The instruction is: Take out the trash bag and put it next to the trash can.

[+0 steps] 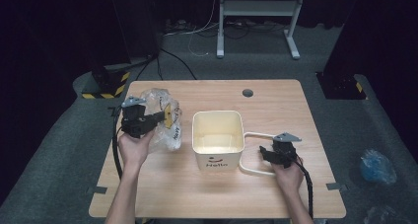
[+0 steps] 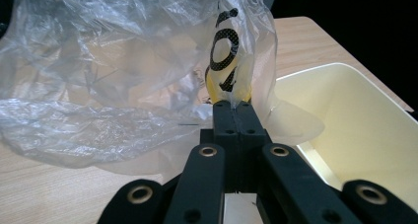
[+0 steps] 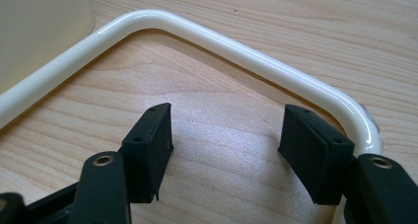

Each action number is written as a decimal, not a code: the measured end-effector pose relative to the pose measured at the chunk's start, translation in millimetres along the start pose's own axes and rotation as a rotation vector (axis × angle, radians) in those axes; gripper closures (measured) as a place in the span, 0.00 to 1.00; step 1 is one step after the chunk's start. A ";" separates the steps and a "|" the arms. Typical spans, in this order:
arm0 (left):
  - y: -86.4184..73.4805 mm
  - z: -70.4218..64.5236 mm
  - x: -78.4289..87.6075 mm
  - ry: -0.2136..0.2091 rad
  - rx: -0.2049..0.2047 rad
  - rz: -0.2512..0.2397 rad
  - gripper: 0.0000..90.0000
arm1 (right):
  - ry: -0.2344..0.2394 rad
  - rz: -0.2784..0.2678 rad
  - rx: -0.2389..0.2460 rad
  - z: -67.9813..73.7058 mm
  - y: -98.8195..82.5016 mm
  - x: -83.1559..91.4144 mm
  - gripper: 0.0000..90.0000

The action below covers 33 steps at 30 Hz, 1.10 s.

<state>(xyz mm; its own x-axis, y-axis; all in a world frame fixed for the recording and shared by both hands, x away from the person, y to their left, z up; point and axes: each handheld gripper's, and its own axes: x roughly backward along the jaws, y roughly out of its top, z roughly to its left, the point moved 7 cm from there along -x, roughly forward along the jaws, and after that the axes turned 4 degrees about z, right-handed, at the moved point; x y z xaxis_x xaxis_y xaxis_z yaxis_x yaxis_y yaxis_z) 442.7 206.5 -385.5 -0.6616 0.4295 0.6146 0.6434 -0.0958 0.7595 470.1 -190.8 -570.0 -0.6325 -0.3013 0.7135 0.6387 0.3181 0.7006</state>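
A crumpled clear plastic bag (image 1: 170, 132) lies on the left of the wooden table, beside a cream square bucket (image 1: 217, 160) marked "Hello". My left gripper (image 1: 161, 116) points right and is shut on the bag's edge. In the left gripper view the closed jaws pinch the film (image 2: 108, 86) just below a yellow label with black print (image 2: 226, 61), and the bucket's inside (image 2: 365, 130) lies beyond. The bucket's handle (image 1: 254, 134) lies flat on the table to its right. My right gripper (image 1: 266, 152) stands open just above the wood inside the handle's loop (image 3: 222, 41), with nothing between its jaws.
A round cable hole (image 1: 247, 93) sits near the table's far edge. Bare wood lies in front of the bucket. On the floor are a blue bag (image 1: 374, 166) at the right, black stands with hazard tape (image 1: 106, 83), and a white desk frame (image 1: 256, 17) behind.
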 end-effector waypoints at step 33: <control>-6.4 -0.8 -52.3 0.024 -0.024 0.082 1.00 | -0.001 -0.001 0.002 0.0 0.0 0.0 0.41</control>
<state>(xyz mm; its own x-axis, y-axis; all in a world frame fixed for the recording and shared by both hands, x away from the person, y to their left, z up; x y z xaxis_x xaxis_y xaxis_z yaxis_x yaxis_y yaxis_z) 472.9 183.9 -422.3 -0.6162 0.3977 0.6798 0.6869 -0.1511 0.7109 470.1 -190.8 -570.0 -0.6337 -0.3006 0.7128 0.6371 0.3199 0.7013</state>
